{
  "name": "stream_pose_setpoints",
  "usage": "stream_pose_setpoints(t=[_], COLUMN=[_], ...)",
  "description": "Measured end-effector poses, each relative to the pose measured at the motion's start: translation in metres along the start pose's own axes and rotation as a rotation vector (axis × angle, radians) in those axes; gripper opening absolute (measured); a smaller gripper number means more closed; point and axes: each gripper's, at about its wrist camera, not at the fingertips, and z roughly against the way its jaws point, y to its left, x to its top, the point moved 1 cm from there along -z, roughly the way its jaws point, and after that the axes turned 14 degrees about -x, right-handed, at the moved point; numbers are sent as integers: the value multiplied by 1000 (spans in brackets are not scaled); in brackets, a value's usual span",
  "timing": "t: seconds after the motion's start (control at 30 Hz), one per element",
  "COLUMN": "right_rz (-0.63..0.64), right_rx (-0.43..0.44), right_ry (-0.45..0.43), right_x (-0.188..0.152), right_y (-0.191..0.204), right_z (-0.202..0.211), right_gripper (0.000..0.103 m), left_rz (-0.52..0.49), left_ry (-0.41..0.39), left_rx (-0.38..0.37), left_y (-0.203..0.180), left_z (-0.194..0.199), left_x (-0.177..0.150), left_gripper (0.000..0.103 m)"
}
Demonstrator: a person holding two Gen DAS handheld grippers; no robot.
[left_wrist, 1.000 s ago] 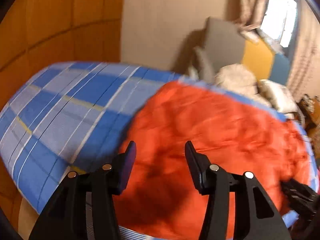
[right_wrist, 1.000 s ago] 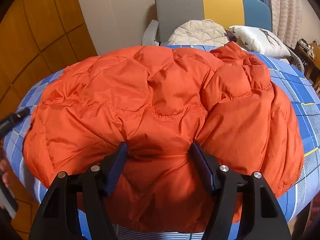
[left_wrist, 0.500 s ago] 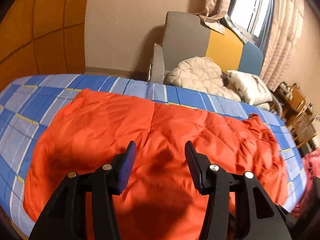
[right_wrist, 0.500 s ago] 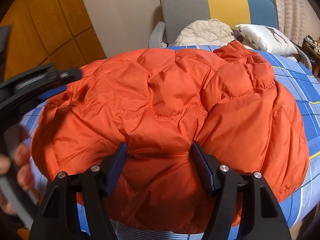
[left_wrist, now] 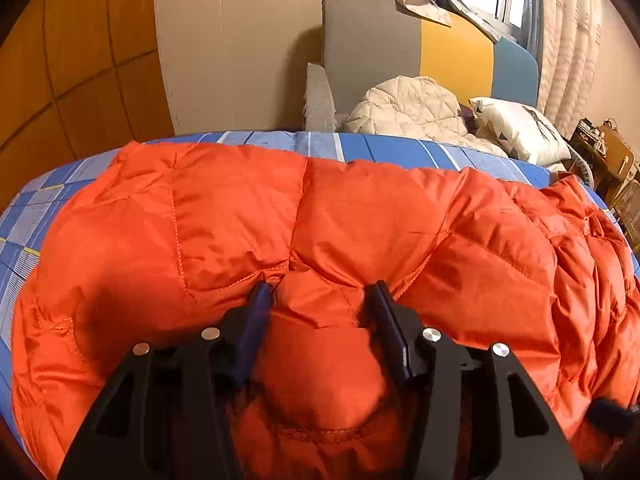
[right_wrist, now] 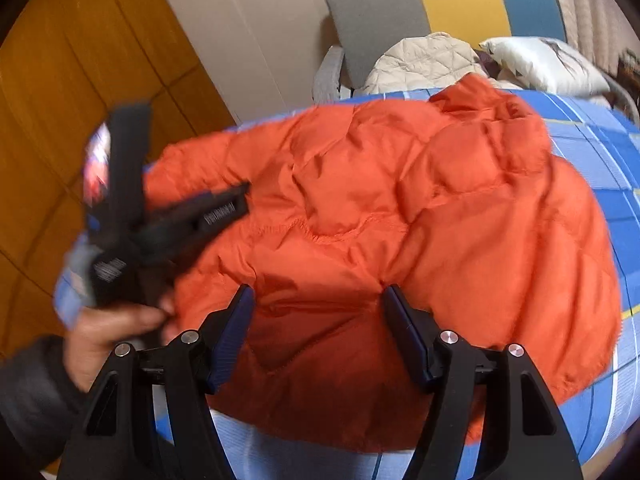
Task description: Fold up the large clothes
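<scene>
- Orange puffer jacket (left_wrist: 360,216) lies on the blue checked bedcover (left_wrist: 392,150)
- Left gripper (left_wrist: 320,300) half open, a jacket bulge between its jaws; whether it grips, cannot tell
- Right gripper (right_wrist: 316,300), jaws just opening, wide over the jacket's 6 o'clock edge, holding nothing

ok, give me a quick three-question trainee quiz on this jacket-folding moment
1. True or false: the orange down jacket lies on a blue checked sheet.
2. What lies on the armchair behind the bed? A: a beige quilted coat. B: a laptop. C: a red towel.
3. Which garment does the left gripper push into?
Key: 1 true; 2 A; 3 the orange down jacket.
</scene>
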Motion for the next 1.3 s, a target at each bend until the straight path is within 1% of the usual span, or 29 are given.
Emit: stream_pose_setpoints(t=[0.03,0.13,0.17,0.2,0.23,0.27,0.33,0.4,0.43,0.47,0.53,0.57,0.63,0.73,0.9,1.1,1.3], right_rz=[-38,-161,-216,-273,-326,-369,-483,-554,-579,-627,-674,-695,-712,-715,-649,-630,-631], right_rx=[7,21,10,-8,-21,-19,20,51,65,101,168,176,209,212,160,129,136], right_ry=[-19,-40,-48,-57,-62,-55,-11,19,30,46,63,72,83,78,97,104,89], right_x=[2,3,1,-3,-7,-11,-23,-32,-35,-41,-46,-49,-49,-46,-31,-23,-22], right_y=[-11,-44,-60,-77,-94,-107,-136,-153,-157,-164,-170,-170,-170,-165,-153,-148,-143], right_z=[9,27,33,38,41,40,32,21,16,7,-4,-11,-22,-29,-41,-50,-52], right_gripper=[77,79,86,90,94,94,94,95,97,97,99,100,100,100,100,100,100], left_rz=[4,5,6,9,11,12,15,15,16,18,15,13,13,12,11,1,-9], left_ry=[0,-3,-3,-3,-4,-5,-6,-7,-7,-8,-8,-8,-8,-11,-12,-9,-4], left_rx=[-4,-11,-16,-21,-24,-27,-35,-42,-45,-47,-50,-50,-51,-51,-54,-54,-57], left_y=[1,3,4,5,5,6,7,7,8,9,9,9,8,8,8,5,5], left_z=[0,1,1,2,4,4,5,5,6,7,8,8,8,9,9,9,6], left_x=[-1,-2,-2,-2,-3,-3,-3,-3,-3,-4,-4,-4,-5,-5,-6,-7,-7], left_gripper=[52,52,52,52,52,52,52,52,52,52,52,52,52,52,52,52,52])
